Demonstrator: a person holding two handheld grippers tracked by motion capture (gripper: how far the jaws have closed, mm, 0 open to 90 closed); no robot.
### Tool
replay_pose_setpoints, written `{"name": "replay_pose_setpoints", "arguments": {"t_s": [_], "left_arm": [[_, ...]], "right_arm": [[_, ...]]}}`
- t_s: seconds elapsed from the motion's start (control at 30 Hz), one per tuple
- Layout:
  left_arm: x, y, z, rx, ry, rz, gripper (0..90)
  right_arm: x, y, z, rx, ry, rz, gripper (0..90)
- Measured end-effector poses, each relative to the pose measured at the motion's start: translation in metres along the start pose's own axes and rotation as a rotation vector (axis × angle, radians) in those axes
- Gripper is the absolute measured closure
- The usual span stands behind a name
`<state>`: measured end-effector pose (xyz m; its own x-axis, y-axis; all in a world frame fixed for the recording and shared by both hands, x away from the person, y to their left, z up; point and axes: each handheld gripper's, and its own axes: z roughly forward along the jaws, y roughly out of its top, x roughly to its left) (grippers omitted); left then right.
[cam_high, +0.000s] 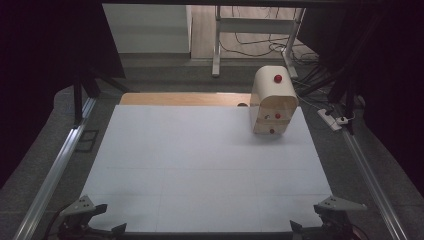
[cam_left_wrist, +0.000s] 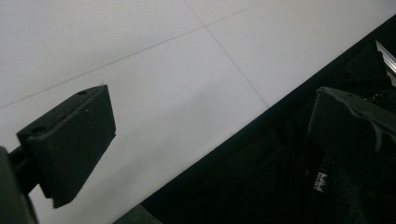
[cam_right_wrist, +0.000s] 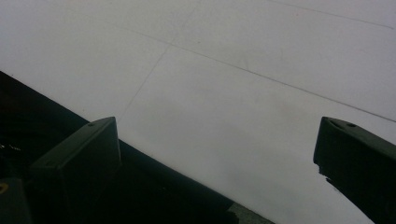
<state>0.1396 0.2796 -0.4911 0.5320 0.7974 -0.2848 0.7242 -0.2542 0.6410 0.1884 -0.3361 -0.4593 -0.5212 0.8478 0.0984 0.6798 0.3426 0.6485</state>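
Observation:
A small wooden drawer cabinet (cam_high: 272, 102) with a rounded top and red knobs stands at the far right of the white table (cam_high: 200, 165). My left gripper (cam_high: 102, 220) rests at the table's near left corner, its jaws spread wide with nothing between them. In the left gripper view the left gripper (cam_left_wrist: 215, 140) hangs over the table's near edge. My right gripper (cam_high: 305, 220) sits at the near right corner, also open and empty. The right gripper view has the right gripper (cam_right_wrist: 215, 158) over the white surface and its dark edge.
A wooden board (cam_high: 180, 99) lies behind the white sheet. Aluminium rails (cam_high: 55, 170) run along both sides of the table. Beyond it stand a metal frame (cam_high: 255, 30), cables on the floor and a power strip (cam_high: 332, 119) at the right.

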Motion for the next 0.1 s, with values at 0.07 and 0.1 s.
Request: {"name": "replay_pose_setpoints", "arguments": {"t_s": [0.07,0.1], "left_arm": [[0.0001,0.0003,0.0001,0.0,0.0,0.0,1.0],[0.0002,0.0008,0.0002,-0.002,-0.001,0.001,0.9]], "right_arm": [[0.0,-0.0002,0.0001,0.004,-0.001,0.005,0.3],[-0.0003,-0.0001,0.0005,0.007,-0.003,0.001,0.3]]}}
